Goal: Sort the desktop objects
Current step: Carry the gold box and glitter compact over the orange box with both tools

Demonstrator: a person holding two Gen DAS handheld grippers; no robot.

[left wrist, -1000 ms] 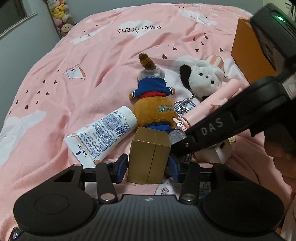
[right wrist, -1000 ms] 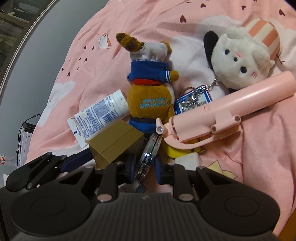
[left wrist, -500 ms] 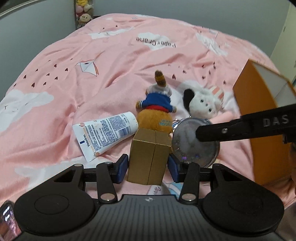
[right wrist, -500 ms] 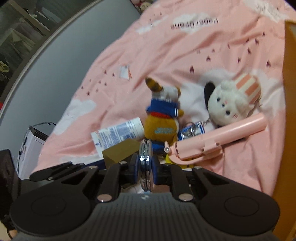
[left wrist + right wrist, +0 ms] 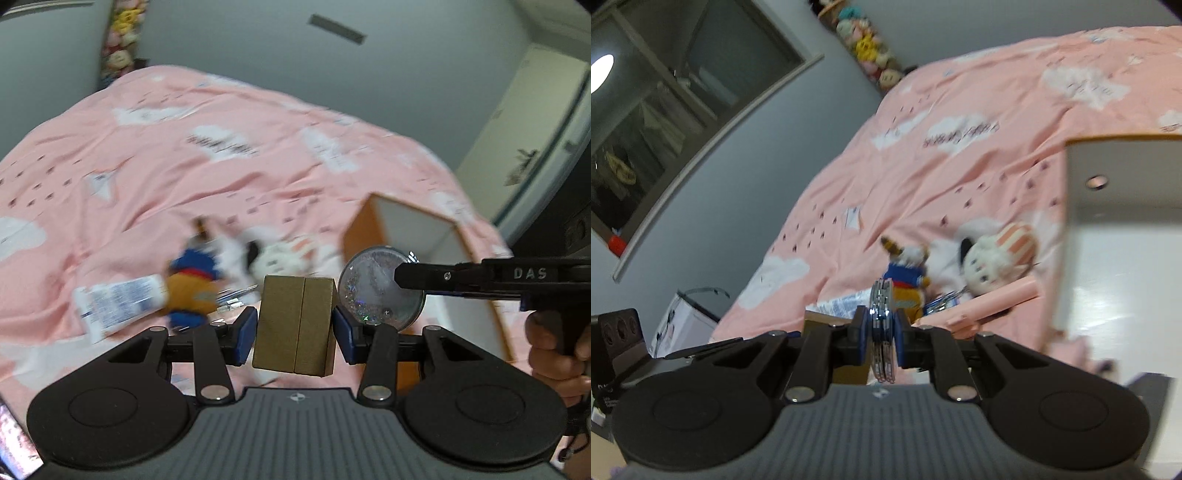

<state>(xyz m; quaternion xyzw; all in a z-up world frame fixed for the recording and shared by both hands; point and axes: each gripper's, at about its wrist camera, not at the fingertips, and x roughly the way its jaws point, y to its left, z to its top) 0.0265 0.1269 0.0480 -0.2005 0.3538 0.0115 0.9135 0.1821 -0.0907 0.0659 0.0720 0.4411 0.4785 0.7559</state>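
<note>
Left tool clenched on a gold box, blue pads pressing both sides, box upright and lifted above the pink bed. Right tool clenched on a round glitter compact, held on edge, up in the air. From the left view, same compact just beside the gold box, in front of the orange box with white inside. Down on the bed: a white tube, a blue and orange plush toy, a white plush and a pink stick, all close together, a bit blurry.
</note>
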